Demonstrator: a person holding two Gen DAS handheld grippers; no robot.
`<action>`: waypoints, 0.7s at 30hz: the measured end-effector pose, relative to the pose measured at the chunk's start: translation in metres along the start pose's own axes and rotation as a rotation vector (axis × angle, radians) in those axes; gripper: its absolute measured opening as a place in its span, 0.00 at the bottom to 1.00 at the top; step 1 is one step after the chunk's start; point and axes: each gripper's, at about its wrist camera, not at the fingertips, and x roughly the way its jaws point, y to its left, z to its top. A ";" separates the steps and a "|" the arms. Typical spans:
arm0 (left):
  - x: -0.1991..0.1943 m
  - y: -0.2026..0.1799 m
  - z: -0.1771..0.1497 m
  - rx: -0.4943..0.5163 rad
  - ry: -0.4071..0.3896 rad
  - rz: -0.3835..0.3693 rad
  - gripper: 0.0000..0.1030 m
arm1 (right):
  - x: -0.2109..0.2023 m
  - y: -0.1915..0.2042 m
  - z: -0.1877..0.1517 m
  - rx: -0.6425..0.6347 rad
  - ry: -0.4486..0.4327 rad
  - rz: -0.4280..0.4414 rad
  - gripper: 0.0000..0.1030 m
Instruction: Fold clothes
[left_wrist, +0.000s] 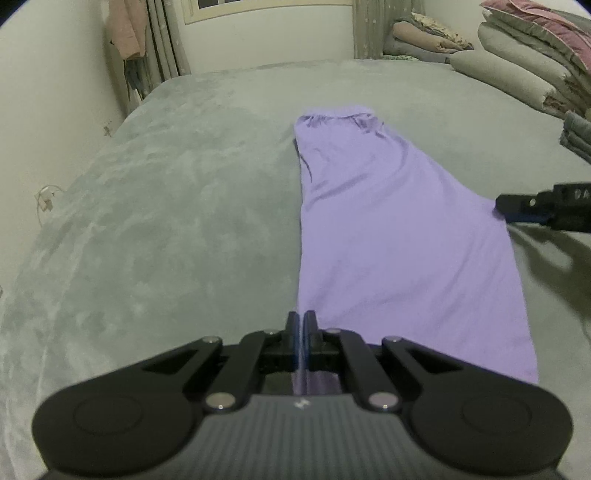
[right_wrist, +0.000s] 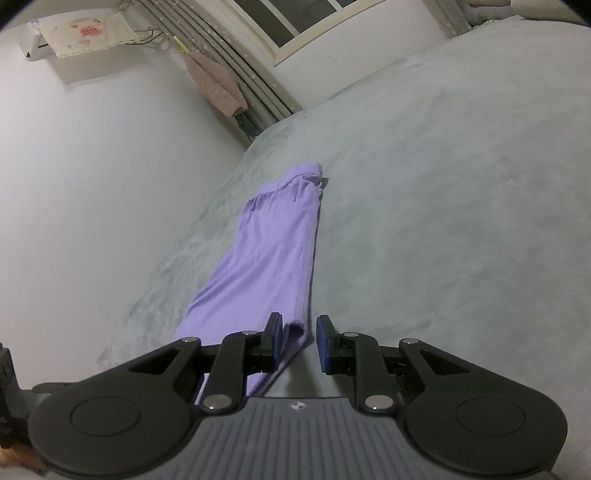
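Note:
A lilac garment, folded lengthwise into a long strip, lies flat on the grey plush bed cover, its gathered waistband at the far end. My left gripper is shut on the near left corner of the garment, and a sliver of lilac cloth shows between its pads. In the right wrist view the garment runs away from my right gripper. Its jaws stand a little apart around the folded near edge, and a gap shows beside the right pad. From the left wrist view the right gripper is at the garment's right edge.
Folded quilts and pillows are stacked at the bed's far right, with a pile of grey folded cloth nearer. A wall runs along the bed's left side. Curtains and a hanging pink garment are at the far corner.

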 end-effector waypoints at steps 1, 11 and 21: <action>0.000 -0.002 -0.001 0.008 -0.005 0.009 0.01 | 0.000 0.000 0.000 0.000 0.000 0.000 0.19; -0.014 -0.004 0.001 0.040 -0.028 0.027 0.10 | 0.000 0.000 -0.001 -0.005 -0.001 -0.004 0.19; -0.009 -0.005 -0.008 0.073 0.007 0.067 0.21 | -0.001 0.001 -0.003 -0.013 0.001 -0.009 0.19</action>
